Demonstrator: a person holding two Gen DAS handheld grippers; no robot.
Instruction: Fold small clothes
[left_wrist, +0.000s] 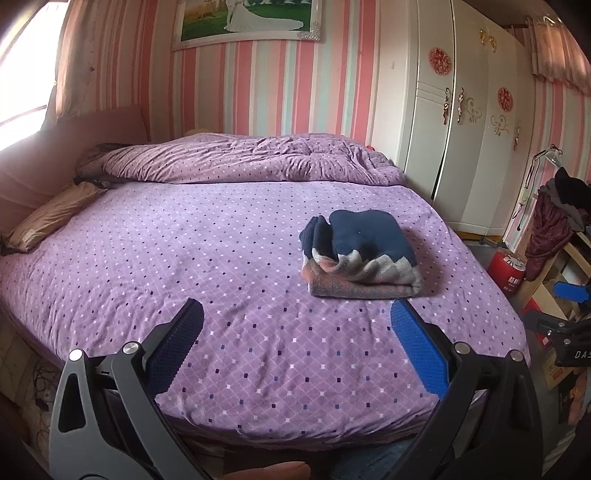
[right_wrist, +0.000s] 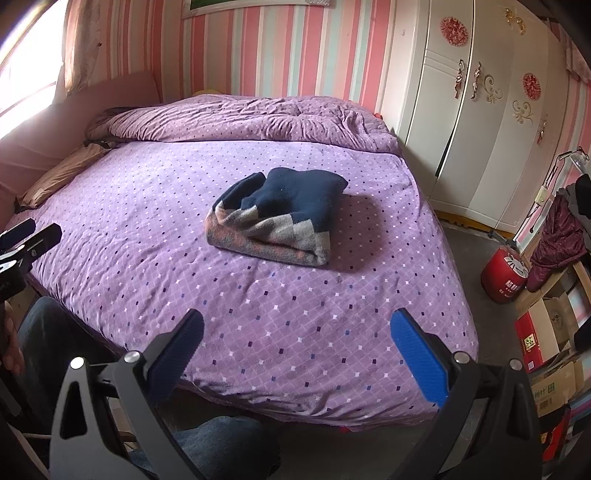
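Folded navy, grey and pink knitted sweater (right_wrist: 275, 216) lies ahead of both empty, wide-open claws, left claw (left_wrist: 295, 325) and right claw (right_wrist: 295, 328); a careless nudge could unfold its loose top layer.

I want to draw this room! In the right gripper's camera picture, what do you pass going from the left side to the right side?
Tan pillow → folded sweater on the purple bed → white wardrobe → red canister on the floor.
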